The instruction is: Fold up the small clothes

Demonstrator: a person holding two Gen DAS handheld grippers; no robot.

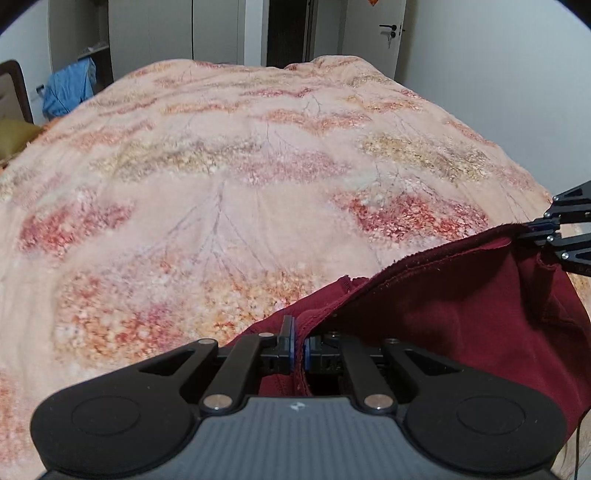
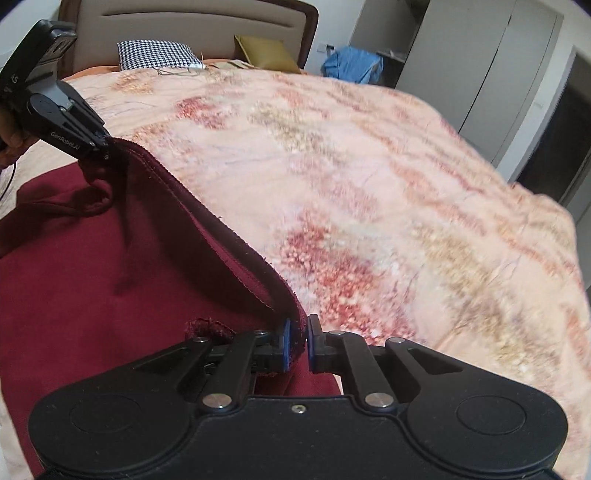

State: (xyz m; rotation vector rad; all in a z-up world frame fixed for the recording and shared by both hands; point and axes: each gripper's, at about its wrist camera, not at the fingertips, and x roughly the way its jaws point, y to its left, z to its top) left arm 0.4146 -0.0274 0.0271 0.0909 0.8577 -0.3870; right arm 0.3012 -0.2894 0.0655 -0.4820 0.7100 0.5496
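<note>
A dark red garment (image 1: pixel 454 314) lies partly on the bed, its hem edge lifted and stretched taut between my two grippers. My left gripper (image 1: pixel 298 345) is shut on one end of that edge. It also shows in the right wrist view (image 2: pixel 105 147) at the upper left, pinching the cloth. My right gripper (image 2: pixel 298 345) is shut on the other end of the edge of the garment (image 2: pixel 92 266). It shows in the left wrist view (image 1: pixel 532 232) at the right edge. The rest of the garment hangs below the lifted edge.
A pink and orange floral blanket (image 1: pixel 240 184) covers the bed. A houndstooth pillow (image 2: pixel 157 53) and an olive cushion (image 2: pixel 264 51) lie by the headboard (image 2: pixel 192 18). Blue cloth (image 1: pixel 70 88) hangs near the wardrobe. A door (image 1: pixel 391 33) stands at the back.
</note>
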